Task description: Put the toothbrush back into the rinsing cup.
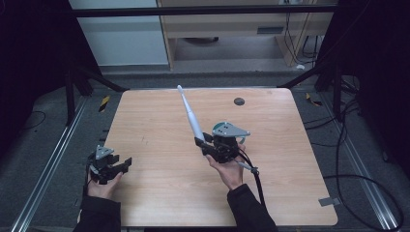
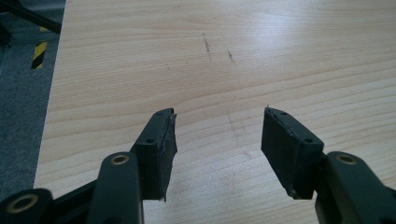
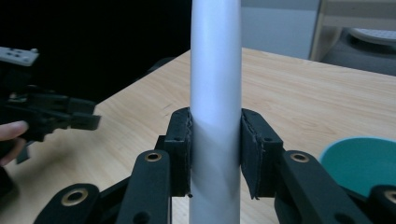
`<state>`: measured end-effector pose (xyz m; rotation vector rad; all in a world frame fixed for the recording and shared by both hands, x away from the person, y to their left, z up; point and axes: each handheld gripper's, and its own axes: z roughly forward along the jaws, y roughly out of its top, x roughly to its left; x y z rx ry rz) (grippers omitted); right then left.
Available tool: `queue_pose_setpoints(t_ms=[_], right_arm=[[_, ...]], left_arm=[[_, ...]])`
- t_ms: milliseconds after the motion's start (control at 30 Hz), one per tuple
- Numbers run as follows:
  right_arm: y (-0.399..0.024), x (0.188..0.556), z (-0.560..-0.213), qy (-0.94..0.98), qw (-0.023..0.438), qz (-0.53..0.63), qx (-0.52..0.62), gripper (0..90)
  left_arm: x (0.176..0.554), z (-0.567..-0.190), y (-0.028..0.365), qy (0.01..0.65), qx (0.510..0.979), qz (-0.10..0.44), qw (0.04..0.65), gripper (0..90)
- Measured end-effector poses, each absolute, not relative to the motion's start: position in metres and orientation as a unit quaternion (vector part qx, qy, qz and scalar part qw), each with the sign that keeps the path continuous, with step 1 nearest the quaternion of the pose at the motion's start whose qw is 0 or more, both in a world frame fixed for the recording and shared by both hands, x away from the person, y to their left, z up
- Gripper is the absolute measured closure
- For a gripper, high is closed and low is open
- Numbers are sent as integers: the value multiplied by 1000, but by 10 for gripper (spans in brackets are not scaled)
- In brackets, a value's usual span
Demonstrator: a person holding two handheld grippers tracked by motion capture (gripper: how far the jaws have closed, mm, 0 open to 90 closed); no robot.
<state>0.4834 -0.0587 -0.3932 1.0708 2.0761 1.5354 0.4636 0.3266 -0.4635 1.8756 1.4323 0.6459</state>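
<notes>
From the high view, the right gripper (image 1: pixel 205 143) is clamped on the thick lower end of a long white rod (image 1: pixel 189 115), which slants up and away toward the far left over the middle of the wooden table (image 1: pixel 154 121). So much length stands beyond the grip that a quick swing would likely lever it loose or swipe its thin tip against something. The left gripper (image 1: pixel 123 163) rests at the near left edge, well apart from the rod. A small dark disc (image 1: pixel 239 101) lies far right on the board. In the left gripper view, the jaws stand apart with nothing between them, over pale, matt wood grain bearing two short dark scratches (image 2: pixel 217 49). In the right gripper view, the black pads (image 3: pixel 181 151) press both sides of the smooth, round, faintly glossy tube; that slick curved surface could twist or slide through the grip. A teal bowl rim (image 3: pixel 362 161) sits at the near right.
</notes>
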Motion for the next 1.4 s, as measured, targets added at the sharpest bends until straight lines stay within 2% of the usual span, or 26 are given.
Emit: queue_pose_setpoints(t_ms=[833, 1400], right_arm=[[-95, 526, -393, 654, 266, 547, 451, 665], [-97, 541, -408, 649, 294, 522, 469, 665]], left_arm=[[464, -464, 327, 551, 721, 248, 339, 444], [464, -464, 328, 552, 720, 248, 340, 444]])
